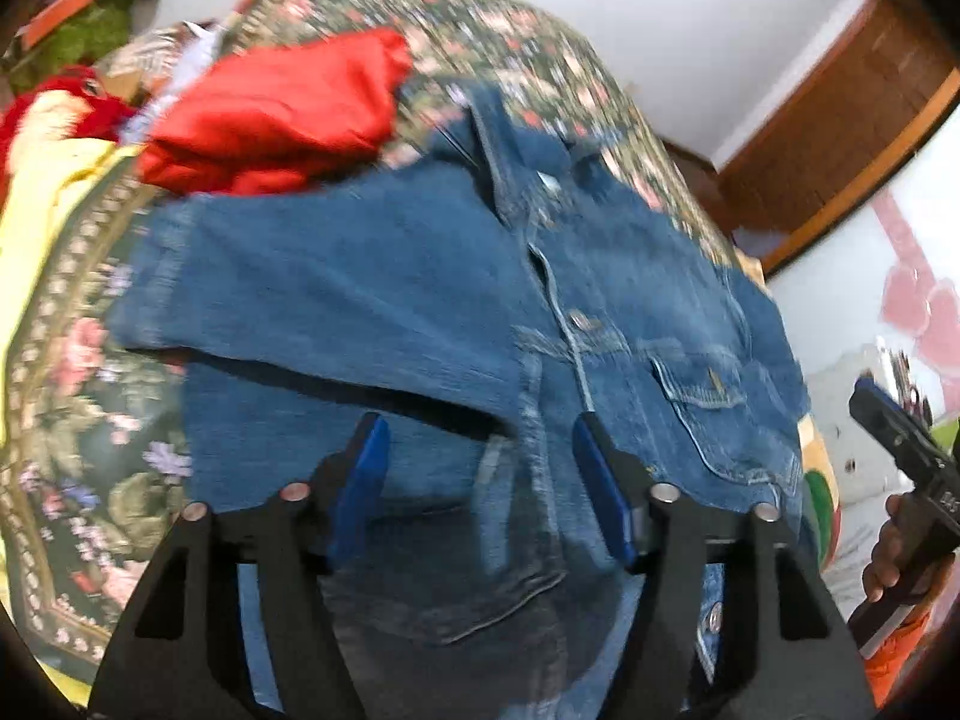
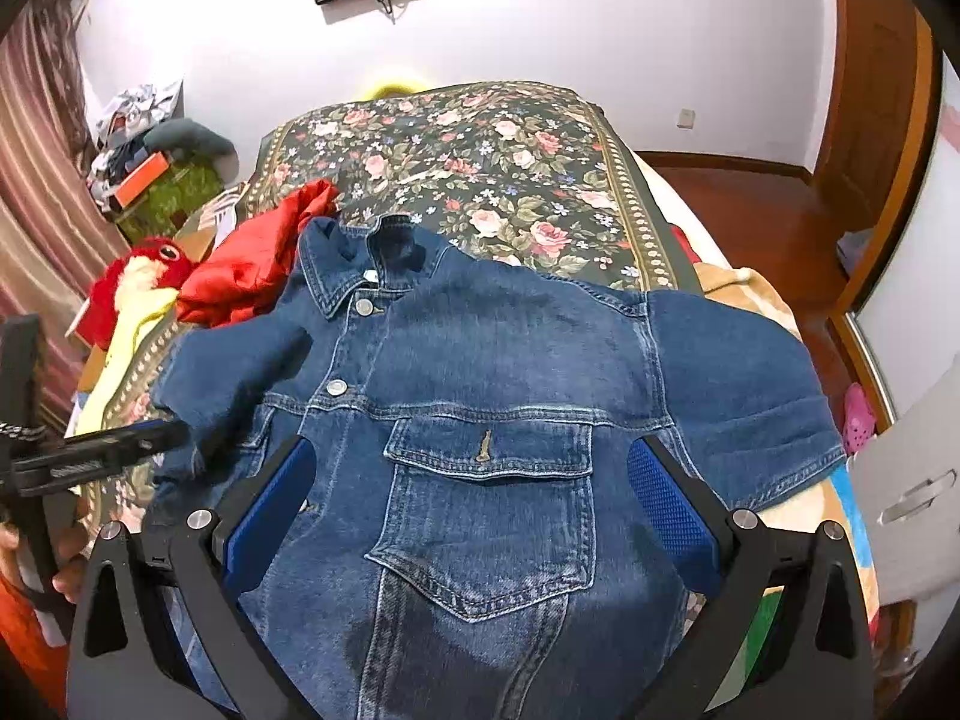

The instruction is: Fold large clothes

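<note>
Both claws gape empty — left gripper (image 1: 480, 468), right gripper (image 2: 480, 498) — folded sleeve (image 1: 312, 276) on denim jacket (image 2: 492, 348) may spring back, stiff cloth.

Left tool (image 1: 477, 468) held spread over denim jacket (image 1: 420, 300), blue pads apart, nothing between them. Jacket flat on floral bedspread (image 1: 78, 396), one sleeve folded across the front, chest pocket to the right. Red garment (image 1: 282, 114) beyond, touching the jacket. Right tool (image 1: 906, 450) at right edge.
</note>
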Action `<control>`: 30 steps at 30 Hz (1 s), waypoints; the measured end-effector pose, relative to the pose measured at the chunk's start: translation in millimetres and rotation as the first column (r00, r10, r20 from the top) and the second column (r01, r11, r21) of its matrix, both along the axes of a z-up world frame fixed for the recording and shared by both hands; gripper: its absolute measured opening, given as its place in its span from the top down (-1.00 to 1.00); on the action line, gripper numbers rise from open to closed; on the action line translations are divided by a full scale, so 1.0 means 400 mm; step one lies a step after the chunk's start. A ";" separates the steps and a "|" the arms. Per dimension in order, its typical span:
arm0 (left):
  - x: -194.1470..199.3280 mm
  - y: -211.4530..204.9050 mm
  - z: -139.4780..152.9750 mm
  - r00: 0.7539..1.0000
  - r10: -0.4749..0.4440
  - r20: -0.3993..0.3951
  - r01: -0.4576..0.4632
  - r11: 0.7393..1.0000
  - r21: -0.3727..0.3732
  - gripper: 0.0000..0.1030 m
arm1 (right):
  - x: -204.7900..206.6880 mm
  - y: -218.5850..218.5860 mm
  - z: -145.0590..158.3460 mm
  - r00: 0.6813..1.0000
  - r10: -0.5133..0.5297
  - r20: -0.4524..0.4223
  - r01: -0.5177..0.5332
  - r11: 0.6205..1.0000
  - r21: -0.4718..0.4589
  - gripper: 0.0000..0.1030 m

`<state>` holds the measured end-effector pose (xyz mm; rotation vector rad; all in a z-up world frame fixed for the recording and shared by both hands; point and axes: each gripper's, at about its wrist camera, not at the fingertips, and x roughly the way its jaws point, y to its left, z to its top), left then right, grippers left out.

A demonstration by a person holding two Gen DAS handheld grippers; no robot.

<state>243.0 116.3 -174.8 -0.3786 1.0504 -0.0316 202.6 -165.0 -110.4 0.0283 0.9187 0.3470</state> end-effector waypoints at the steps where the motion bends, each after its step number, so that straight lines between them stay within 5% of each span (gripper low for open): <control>1: -0.005 0.014 0.008 1.000 0.020 0.010 -0.020 1.000 -0.002 -0.35 | 0.001 -0.001 0.002 1.000 -0.006 0.002 0.006 1.000 0.005 -1.00; 5: -0.030 0.130 0.031 0.983 0.179 0.046 -0.179 0.984 0.005 -0.75 | 0.006 -0.001 0.008 1.000 -0.028 0.007 0.028 0.999 0.016 -1.00; 8: -0.034 0.210 0.017 0.957 0.288 0.037 -0.288 0.958 0.006 -0.77 | 0.016 0.008 0.007 1.000 -0.030 0.001 0.030 1.000 -0.002 -1.00; 12: -0.023 0.306 -0.056 0.936 0.350 -0.041 -0.353 0.925 -0.139 -0.77 | 0.023 0.018 -0.001 1.000 -0.031 -0.004 0.030 0.999 -0.033 -1.00; 16: -0.009 0.368 -0.143 0.921 0.369 -0.126 -0.390 0.862 -0.323 -0.76 | 0.032 0.025 -0.019 0.999 -0.036 -0.032 0.034 0.998 -0.043 -1.00; 22: 0.029 0.405 -0.210 0.902 0.400 -0.162 -0.429 0.789 -0.440 -0.76 | 0.051 0.034 -0.053 0.992 -0.046 -0.116 0.050 0.998 0.029 -1.00; 26: 0.064 0.421 -0.233 0.887 0.429 -0.171 -0.460 0.790 -0.405 -0.75 | 0.055 0.055 -0.065 0.990 -0.038 -0.137 0.042 0.999 0.025 -1.00; 30: 0.107 0.411 -0.241 0.885 0.440 -0.149 -0.465 0.844 -0.269 -0.55 | 0.054 0.062 -0.070 0.990 -0.027 -0.139 0.028 1.000 0.004 -1.00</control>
